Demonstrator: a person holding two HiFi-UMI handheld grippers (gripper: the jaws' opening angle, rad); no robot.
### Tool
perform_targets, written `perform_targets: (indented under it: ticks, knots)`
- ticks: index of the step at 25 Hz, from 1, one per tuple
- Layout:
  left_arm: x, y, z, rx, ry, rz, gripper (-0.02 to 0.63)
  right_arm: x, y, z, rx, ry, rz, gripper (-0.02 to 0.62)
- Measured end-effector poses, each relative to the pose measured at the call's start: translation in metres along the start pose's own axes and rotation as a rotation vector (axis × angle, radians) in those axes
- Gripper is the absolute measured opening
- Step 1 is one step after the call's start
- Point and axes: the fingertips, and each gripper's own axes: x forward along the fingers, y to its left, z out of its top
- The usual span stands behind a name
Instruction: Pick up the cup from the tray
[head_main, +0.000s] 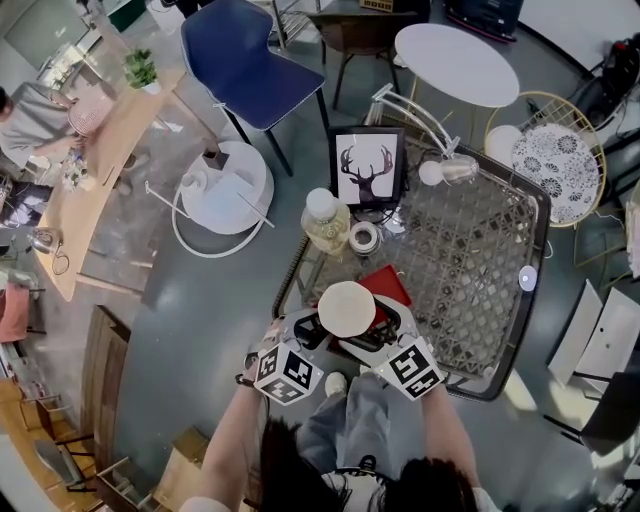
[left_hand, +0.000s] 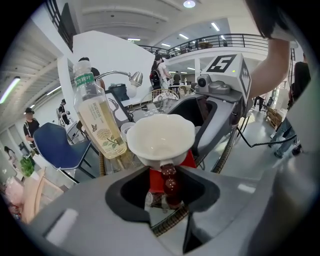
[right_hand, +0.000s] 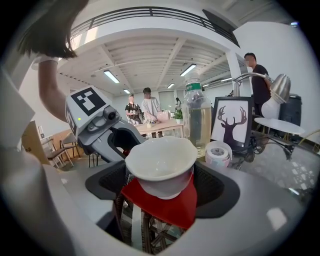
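Observation:
A white cup (head_main: 346, 308) with a wavy rim stands over a red tray (head_main: 390, 283) at the near edge of the wicker table (head_main: 470, 250). My right gripper (right_hand: 162, 187) has its jaws wide around the cup (right_hand: 161, 167), and both dark pads meet the cup's sides. The red tray (right_hand: 167, 207) shows under the cup's base. My left gripper (left_hand: 167, 192) comes in from the other side. The cup's dark red beaded handle (left_hand: 170, 182) hangs between its jaws below the cup (left_hand: 161, 139). Whether those pads press on the handle is unclear.
A bottle of yellowish drink (head_main: 325, 220), a tape roll (head_main: 364, 238), a framed deer picture (head_main: 367, 166) and a desk lamp (head_main: 445, 170) stand at the table's far side. A blue chair (head_main: 245, 60), round white tables and people lie beyond.

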Motion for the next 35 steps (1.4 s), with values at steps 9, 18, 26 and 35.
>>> perform_targets:
  ticks: [9, 18, 26, 35]
  knots:
    - [-0.006, 0.006, 0.024, 0.013, -0.022, -0.002, 0.155, -0.015, -0.010, 0.020, -0.027, -0.025, -0.029, 0.431]
    - [-0.008, -0.002, 0.058, 0.068, -0.032, -0.021, 0.155, -0.047, -0.022, 0.029, -0.007, -0.044, -0.076, 0.430]
    - [0.011, -0.023, 0.094, 0.145, -0.051, -0.060, 0.154, -0.086, -0.043, 0.019, 0.017, -0.055, -0.164, 0.430]
    - [0.044, -0.059, 0.134, 0.212, -0.078, -0.139, 0.153, -0.136, -0.068, -0.008, 0.064, -0.053, -0.266, 0.430]
